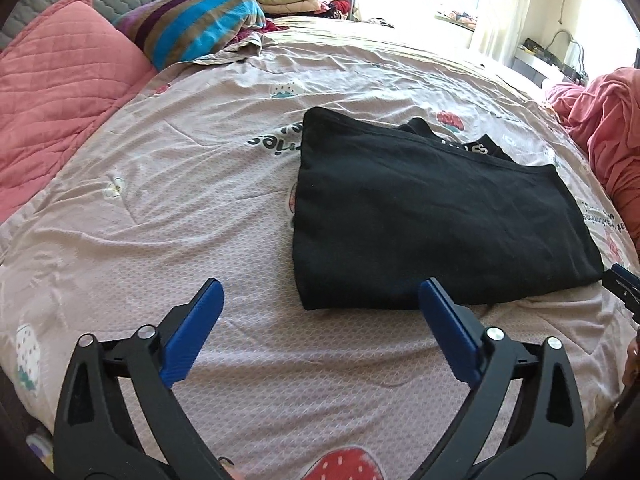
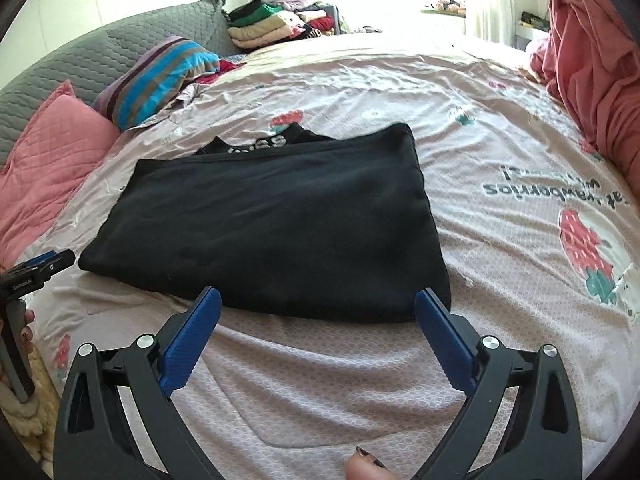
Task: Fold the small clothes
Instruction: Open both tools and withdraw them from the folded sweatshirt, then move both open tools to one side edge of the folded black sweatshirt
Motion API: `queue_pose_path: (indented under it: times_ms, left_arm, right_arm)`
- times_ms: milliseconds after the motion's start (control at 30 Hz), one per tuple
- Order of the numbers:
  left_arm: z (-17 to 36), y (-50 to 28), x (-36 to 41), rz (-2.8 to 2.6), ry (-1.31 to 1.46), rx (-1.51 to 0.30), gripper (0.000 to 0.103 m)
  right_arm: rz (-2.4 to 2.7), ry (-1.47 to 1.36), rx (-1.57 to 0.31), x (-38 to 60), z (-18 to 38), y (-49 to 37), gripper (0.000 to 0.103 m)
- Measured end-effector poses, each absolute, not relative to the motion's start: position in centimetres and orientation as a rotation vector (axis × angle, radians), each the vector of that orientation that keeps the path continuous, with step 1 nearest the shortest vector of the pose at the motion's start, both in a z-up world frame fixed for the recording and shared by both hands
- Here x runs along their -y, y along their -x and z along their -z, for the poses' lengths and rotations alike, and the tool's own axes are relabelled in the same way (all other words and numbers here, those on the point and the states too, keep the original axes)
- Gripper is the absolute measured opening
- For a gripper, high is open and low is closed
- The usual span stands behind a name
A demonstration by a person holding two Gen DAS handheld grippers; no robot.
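Garment (image 1: pixel 436 216): laid folded on the bed (image 1: pixel 200 184), just ahead of both claws.
Left claw (image 1: pixel 320 300): spread wide, nothing held.
Right claw (image 2: pixel 318 306): spread wide, nothing held.

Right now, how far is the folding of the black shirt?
Done: the shirt lies on the bed as a flat rectangle, with a printed part showing at its far edge. In hand: nothing; the left gripper and right gripper are both open, near its front edge. Left: probably one more fold to make it smaller.
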State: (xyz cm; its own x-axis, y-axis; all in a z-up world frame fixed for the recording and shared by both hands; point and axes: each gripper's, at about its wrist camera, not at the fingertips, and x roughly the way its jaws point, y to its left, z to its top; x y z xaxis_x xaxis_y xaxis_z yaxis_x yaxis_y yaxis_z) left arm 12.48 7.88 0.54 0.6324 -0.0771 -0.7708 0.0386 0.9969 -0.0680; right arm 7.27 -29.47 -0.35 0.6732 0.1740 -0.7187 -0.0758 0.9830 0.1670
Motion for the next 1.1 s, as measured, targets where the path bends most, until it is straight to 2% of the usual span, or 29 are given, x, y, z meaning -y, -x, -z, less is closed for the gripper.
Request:
queue_pose_path:
  times_ms: [733,1100]
  left_arm:
    - [-1.7,-12.6,-13.0,-0.03,0.123,-0.866,0.093]
    - [-1.2,-15.6,-14.5,-0.056,0.111,-0.912,0.093]
  right_arm:
    - [-0.354,0.034,-0.766,18.4,-1.4,-8.0,0.098]
    - [-0.434,0.197,-0.755,11.5,-0.3,-9.5,0.098]
